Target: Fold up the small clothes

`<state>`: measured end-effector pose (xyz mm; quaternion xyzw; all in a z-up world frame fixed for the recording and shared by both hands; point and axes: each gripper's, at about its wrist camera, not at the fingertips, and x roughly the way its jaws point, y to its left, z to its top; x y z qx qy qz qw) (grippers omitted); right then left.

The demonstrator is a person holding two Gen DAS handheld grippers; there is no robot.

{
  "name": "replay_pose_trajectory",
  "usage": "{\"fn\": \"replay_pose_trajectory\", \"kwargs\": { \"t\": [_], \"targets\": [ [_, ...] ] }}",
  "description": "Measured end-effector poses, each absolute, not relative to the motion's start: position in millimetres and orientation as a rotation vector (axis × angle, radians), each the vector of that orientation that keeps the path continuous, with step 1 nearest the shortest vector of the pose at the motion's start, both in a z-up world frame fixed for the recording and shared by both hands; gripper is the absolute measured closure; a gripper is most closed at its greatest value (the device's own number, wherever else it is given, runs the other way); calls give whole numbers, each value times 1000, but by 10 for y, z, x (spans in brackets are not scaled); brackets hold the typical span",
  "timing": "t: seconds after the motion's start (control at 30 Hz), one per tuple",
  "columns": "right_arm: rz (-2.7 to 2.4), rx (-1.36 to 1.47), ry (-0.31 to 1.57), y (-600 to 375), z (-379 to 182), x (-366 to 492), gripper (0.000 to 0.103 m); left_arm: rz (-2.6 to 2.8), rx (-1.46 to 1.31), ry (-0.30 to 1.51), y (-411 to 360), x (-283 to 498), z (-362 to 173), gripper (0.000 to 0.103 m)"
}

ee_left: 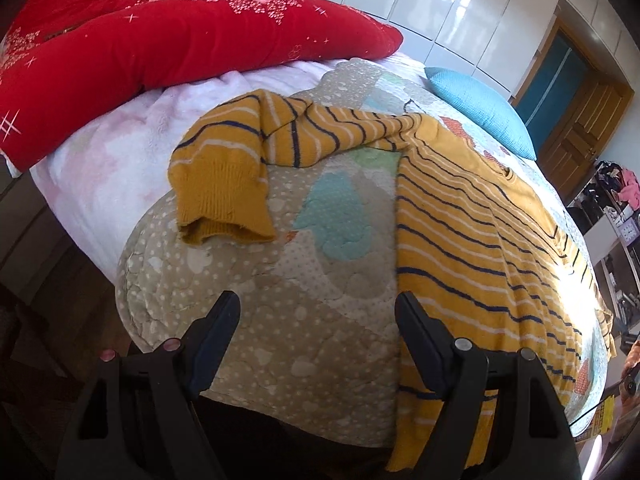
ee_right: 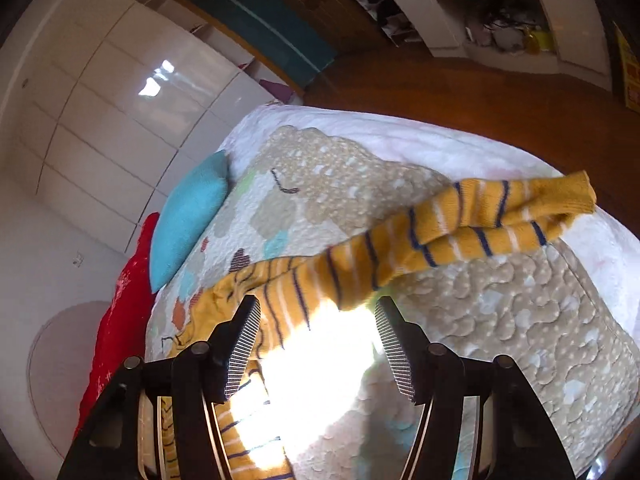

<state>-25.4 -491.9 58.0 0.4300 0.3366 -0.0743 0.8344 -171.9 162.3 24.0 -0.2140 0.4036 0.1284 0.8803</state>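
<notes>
Both tongs, left gripper (ee_left: 318,312) and right gripper (ee_right: 316,316), are wide open, so I'd pinch the sweater (ee_left: 480,220) sleeve (ee_left: 224,176) at its cuff and fold it flat across the body.

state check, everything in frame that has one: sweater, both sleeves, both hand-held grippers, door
Striped sweater: body spread flat on the quilt, unfolded.
Sleeve with cuff: stretched out sideways, bunched, not folded in.
Other sleeve: stretched across the quilt, twisted.
Left hand-held gripper: open, holding nothing.
Right hand-held gripper: open, holding nothing.
Door: appears to stand open.
</notes>
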Motion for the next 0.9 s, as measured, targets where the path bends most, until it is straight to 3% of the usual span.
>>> {"fn": "replay_pose_trajectory", "kwargs": {
  "t": [0.23,0.3,0.33,0.37,0.4,0.5,0.73,0.9],
  "targets": [
    [-229,1030,735,-5412,253,-99,37,269,-433,897,1513,-1593,95,24],
    [-257,1053,730,-5484,174,-17,42,255,-406,903,1414,-1538,117,24],
    [-269,1071,715,-5523,147,2,60,248,-397,903,1377,-1523,137,24],
    [-280,1083,703,-5572,127,30,87,241,-386,900,1331,-1507,162,24],
    [-288,1082,705,-5620,112,64,96,235,-375,896,1295,-1500,189,24],
    [-276,1049,698,-5692,248,124,97,223,-347,891,1221,-1478,246,24],
    [-69,923,486,-5529,1215,-255,97,218,-343,869,1238,-1480,325,24],
    [-113,985,568,-5441,738,-611,97,204,-368,885,1249,-1507,264,24]
  ]
}}
